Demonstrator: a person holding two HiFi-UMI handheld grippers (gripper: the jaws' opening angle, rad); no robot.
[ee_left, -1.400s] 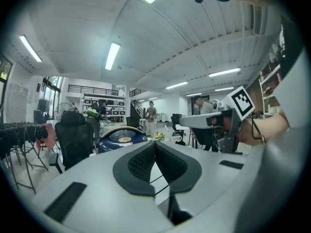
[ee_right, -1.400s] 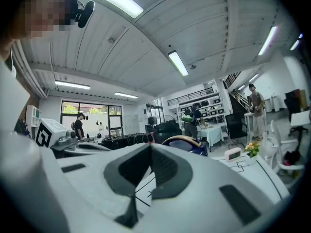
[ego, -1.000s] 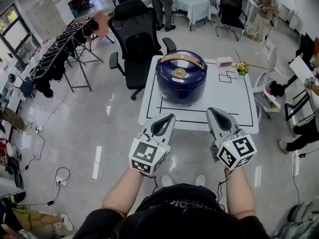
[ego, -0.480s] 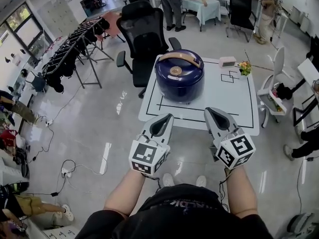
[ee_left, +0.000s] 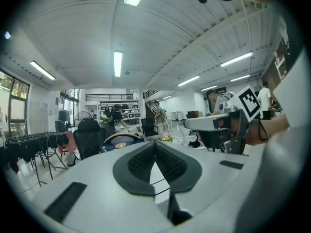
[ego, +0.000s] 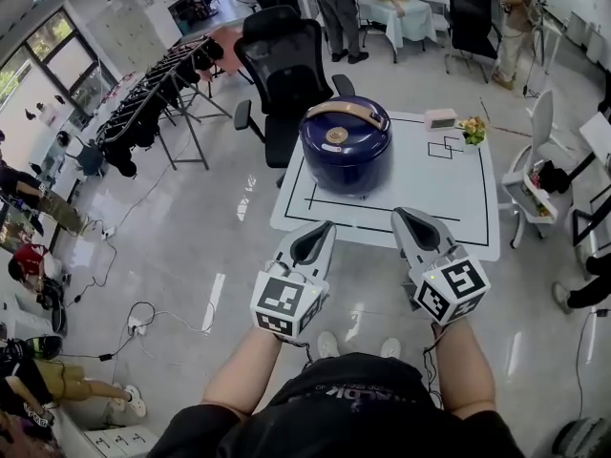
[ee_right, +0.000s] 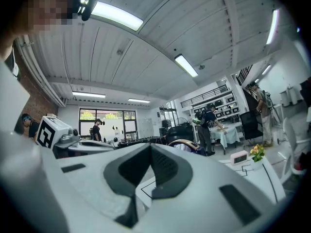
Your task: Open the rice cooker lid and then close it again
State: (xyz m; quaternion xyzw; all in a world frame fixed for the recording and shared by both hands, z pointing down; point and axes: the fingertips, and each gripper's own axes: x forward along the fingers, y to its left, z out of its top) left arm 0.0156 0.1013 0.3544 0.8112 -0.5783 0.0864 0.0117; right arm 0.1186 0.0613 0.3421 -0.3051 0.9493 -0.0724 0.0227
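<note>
The grey left gripper (ego: 318, 229) has its jaws together on nothing, short of the white table (ego: 449, 194). On the table stands the round dark-blue rice cooker (ego: 346, 156), its lid (ego: 334, 122) down, so the contents are hidden. The grey right gripper (ego: 409, 216) is equally closed and empty. I judge this fits a lid not lifted, or one lowered again.

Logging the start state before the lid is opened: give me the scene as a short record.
rice cooker: blue, lid closed, on white table
handle: tan, lying across lid
left tool: shut, empty, short of the cooker
right tool: shut, empty, short of the cooker
also on table: small clock, flowers, far right corner
</note>
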